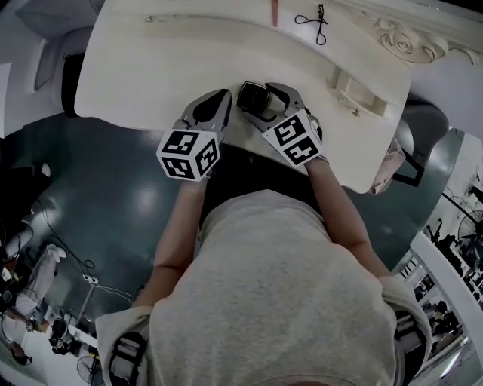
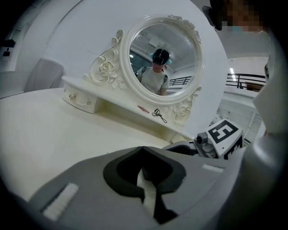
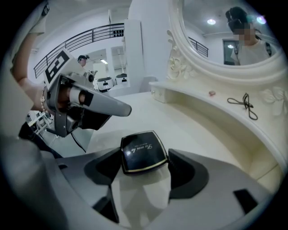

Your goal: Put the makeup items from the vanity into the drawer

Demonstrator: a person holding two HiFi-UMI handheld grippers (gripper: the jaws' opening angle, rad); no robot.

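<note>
Cream vanity top (image 1: 151,83): wide and mostly bare. Both grippers sit at the middle of its front edge.
Mirror (image 2: 164,58): round, in a carved frame, standing above the back shelf.
Drawer (image 1: 356,92): small, at the right end of the back shelf. We cannot tell whether it is pulled out.
Left gripper (image 2: 144,150): jaws together with nothing between them, just beside the right one.
Right gripper (image 3: 145,168): jaws clamped on the compact, one pad against each side.
Black compact (image 3: 143,150): square and gold-trimmed, held at the jaw tips over the front edge.
Eyelash curler (image 1: 315,19): on the back shelf, untouched.
Pink item (image 1: 275,11): on the shelf near the curler, too small for us to identify.
Step in hand: we judge the compact is gripped but not yet carried.
Next move: carry it level to the right back corner. If the drawer is shut, the free left gripper must pull its knob first.
</note>
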